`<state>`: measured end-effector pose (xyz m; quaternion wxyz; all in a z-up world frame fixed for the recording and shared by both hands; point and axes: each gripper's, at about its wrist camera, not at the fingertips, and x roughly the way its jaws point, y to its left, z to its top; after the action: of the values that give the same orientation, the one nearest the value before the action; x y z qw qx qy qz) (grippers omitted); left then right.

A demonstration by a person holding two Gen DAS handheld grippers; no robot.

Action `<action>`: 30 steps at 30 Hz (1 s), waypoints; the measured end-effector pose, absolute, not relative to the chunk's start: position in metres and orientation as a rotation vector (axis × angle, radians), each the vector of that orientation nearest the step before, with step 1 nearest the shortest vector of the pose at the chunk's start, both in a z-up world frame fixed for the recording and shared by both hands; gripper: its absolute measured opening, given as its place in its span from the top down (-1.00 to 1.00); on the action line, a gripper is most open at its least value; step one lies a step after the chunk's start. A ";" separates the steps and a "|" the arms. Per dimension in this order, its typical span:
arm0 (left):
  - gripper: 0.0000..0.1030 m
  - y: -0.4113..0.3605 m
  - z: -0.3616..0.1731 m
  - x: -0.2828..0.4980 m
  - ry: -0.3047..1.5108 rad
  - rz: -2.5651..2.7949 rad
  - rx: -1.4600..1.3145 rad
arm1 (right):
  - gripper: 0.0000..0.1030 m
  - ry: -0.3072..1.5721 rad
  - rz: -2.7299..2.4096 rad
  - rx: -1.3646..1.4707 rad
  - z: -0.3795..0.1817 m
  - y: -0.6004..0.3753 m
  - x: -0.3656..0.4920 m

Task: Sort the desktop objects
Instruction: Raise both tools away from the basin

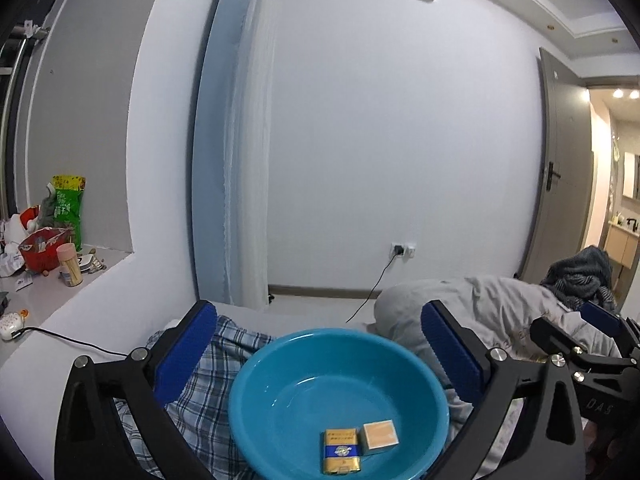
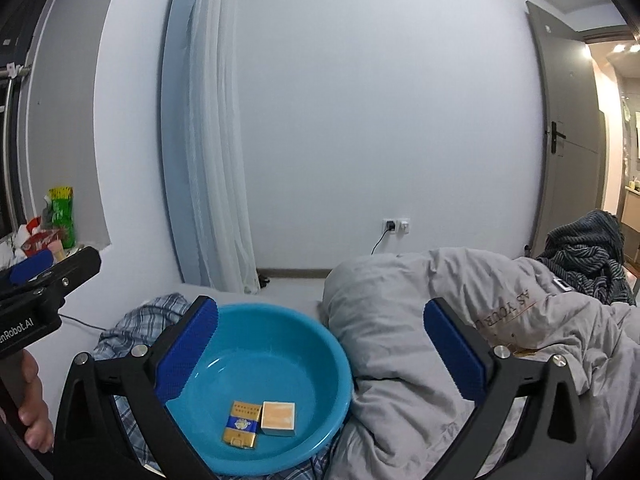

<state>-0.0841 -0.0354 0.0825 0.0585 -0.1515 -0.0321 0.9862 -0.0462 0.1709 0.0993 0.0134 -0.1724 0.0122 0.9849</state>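
A blue plastic basin (image 1: 280, 384) (image 2: 320, 364) sits on a plaid cloth on the bed. Inside it lie a gold and blue pack (image 1: 340, 450) (image 2: 241, 424) and a small beige box (image 1: 380, 436) (image 2: 279, 418), side by side and touching. My left gripper (image 1: 320, 344) is open and empty, held above the basin's far rim. My right gripper (image 2: 320, 340) is open and empty, above the basin's right rim and the grey duvet. The right gripper also shows at the right edge of the left wrist view (image 1: 576, 340), and the left gripper at the left edge of the right wrist view (image 2: 44, 276).
A grey duvet (image 2: 460, 340) lies bunched right of the basin, with a dark striped garment (image 2: 584, 256) beyond it. The plaid cloth (image 1: 200, 392) lies under the basin. A windowsill at the left holds snack bags (image 1: 68, 208) and a toothpick jar (image 1: 69, 264). A cable (image 1: 372, 284) runs from a wall socket.
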 end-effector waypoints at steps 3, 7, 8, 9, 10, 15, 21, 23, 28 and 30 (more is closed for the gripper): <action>-1.00 -0.036 0.086 -0.080 -0.093 2.988 -0.450 | -0.99 0.035 3.061 -0.502 0.105 0.174 -0.039; -1.00 -0.036 0.093 -0.069 -0.074 3.009 -0.405 | -0.99 0.040 3.059 -0.465 0.112 0.176 -0.030; -1.00 -0.036 0.095 -0.066 -0.063 3.014 -0.389 | -0.99 0.045 3.061 -0.453 0.115 0.176 -0.027; -1.00 -0.036 0.098 -0.063 -0.056 3.019 -0.378 | -0.99 0.048 3.065 -0.442 0.117 0.176 -0.024; -1.00 -0.036 0.100 -0.060 -0.051 3.023 -0.370 | -0.99 0.048 3.069 -0.429 0.119 0.176 -0.021; -1.00 -0.040 0.114 -0.042 -0.056 3.019 -0.329 | -0.99 0.059 3.084 -0.373 0.130 0.175 -0.004; -1.00 -0.032 0.149 -0.030 -0.091 2.962 -0.323 | -0.99 0.069 3.077 -0.334 0.147 0.178 0.015; -1.00 -0.027 0.167 -0.014 -0.051 2.954 -0.256 | -0.99 0.090 3.064 -0.314 0.158 0.180 0.024; -1.00 -0.018 0.187 0.020 0.091 3.012 -0.215 | -0.99 0.105 3.067 -0.245 0.183 0.181 0.055; -1.00 -0.018 0.188 0.032 0.091 3.007 -0.219 | -0.99 0.115 3.037 -0.225 0.189 0.180 0.066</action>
<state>0.0316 -0.0184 0.1876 0.0628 -0.0724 0.0302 0.9949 0.0663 0.1803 0.1886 0.0469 -0.0738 0.0378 0.9954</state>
